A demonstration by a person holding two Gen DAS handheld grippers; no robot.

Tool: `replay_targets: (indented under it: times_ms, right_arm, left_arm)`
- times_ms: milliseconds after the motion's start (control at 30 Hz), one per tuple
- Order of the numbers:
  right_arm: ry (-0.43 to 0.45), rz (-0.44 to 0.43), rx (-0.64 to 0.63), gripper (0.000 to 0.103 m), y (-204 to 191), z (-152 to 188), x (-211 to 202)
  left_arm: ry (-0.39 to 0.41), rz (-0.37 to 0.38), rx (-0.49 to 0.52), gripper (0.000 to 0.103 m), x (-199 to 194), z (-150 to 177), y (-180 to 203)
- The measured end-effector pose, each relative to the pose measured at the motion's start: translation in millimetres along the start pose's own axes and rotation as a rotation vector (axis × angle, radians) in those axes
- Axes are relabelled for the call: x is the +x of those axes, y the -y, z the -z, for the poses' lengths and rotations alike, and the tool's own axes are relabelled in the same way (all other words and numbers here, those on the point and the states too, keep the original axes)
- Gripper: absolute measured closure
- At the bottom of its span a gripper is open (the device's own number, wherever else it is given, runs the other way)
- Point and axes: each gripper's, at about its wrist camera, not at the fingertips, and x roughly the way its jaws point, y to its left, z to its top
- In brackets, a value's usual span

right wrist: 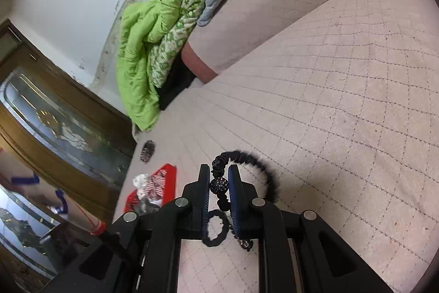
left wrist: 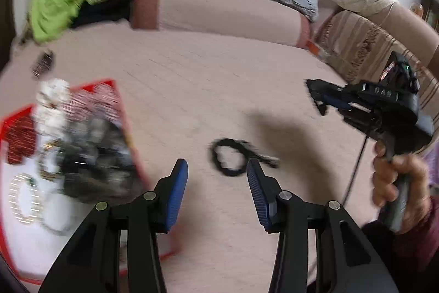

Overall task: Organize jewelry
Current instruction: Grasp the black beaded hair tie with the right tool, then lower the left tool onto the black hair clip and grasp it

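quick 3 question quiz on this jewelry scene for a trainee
1. True or false: the left gripper holds a piece of jewelry.
2. What is the right gripper shut on? A: a black beaded strand. B: a gold ring. C: a silver watch.
3. Fill in: in the left wrist view, the red tray lies to the ___ of the left gripper.
Key: 1 false; 2 A; 3 left.
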Motion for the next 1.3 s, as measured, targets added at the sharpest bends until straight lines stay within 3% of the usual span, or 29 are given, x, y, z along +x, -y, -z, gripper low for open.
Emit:
replay_targets:
  times_ms: [167, 267, 400, 500, 567, 700, 733, 800, 833, 867, 1133, 1200, 1233, 1300]
  right_arm:
    - [0.017, 0.013, 0.006, 0.088, 4.7, -1.9, -9.1]
    - [0.034, 0.005, 0.019, 0.088, 9.3, -4.2, -16.4]
    - [0.037, 0.004, 0.009, 0.088, 9.3, -5.7, -19.0]
    - [0.035, -0.004, 0.008, 0.088, 9.4, -5.4, -19.5]
    - [0.033, -0.011, 0.005, 0.088, 9.4, -5.6, -19.6]
    - [0.029, -0.02, 0.004, 0.088, 9.6, -6.1, -17.8]
    - [0.029, -0.021, 0.006, 0.088, 9.8, -6.4, -16.9]
    - [0.027, -0.028, 0.012, 0.088, 9.8, -7.5, -15.4]
    - [0.029, -0.03, 0.013, 0.088, 9.6, -7.6, -15.0]
    - [0.03, -0.031, 0.013, 0.088, 9.3, -7.8, -15.0]
    - [0.039, -0.046, 0.013, 0.088, 6.2, -9.5, -16.1]
    - [0.038, -0.045, 0.013, 0.088, 6.8, -9.6, -16.2]
    - [0.039, -0.046, 0.019, 0.088, 7.9, -9.8, -16.8]
    - [0.044, -0.046, 0.028, 0.088, 10.5, -10.3, -18.1]
  left_arm:
    - [-0.119, 0.184, -0.155, 0.06, 38.3, -9.2, 21.4]
    - [-0.154, 0.222, -0.227, 0.06, 60.2, -10.6, 36.7]
    - [-0.175, 0.151, -0.274, 0.06, 87.6, -12.4, 48.9]
    - [-0.185, 0.058, -0.255, 0.06, 104.4, -18.5, 54.3]
    - [-0.21, 0.042, -0.255, 0.06, 118.7, -20.4, 54.1]
    - [-0.184, -0.01, -0.125, 0.06, 129.6, -25.3, 66.3]
    - [-0.166, 0.0, -0.086, 0.063, 128.3, -24.2, 69.2]
    - [-0.163, 0.023, -0.045, 0.078, 127.3, -18.6, 66.5]
    - [-0.165, 0.056, -0.035, 0.093, 125.7, -15.1, 62.9]
    - [-0.169, 0.078, -0.03, 0.102, 124.3, -10.5, 57.4]
    - [-0.148, 0.083, -0.024, 0.102, 115.0, -10.3, 49.9]
    - [-0.161, 0.045, -0.012, 0.092, 119.3, -14.9, 55.1]
    - [-0.185, 0.054, -0.029, 0.081, 124.6, -16.6, 53.8]
    - [-0.187, 0.065, -0.065, 0.077, 131.3, -23.9, 54.2]
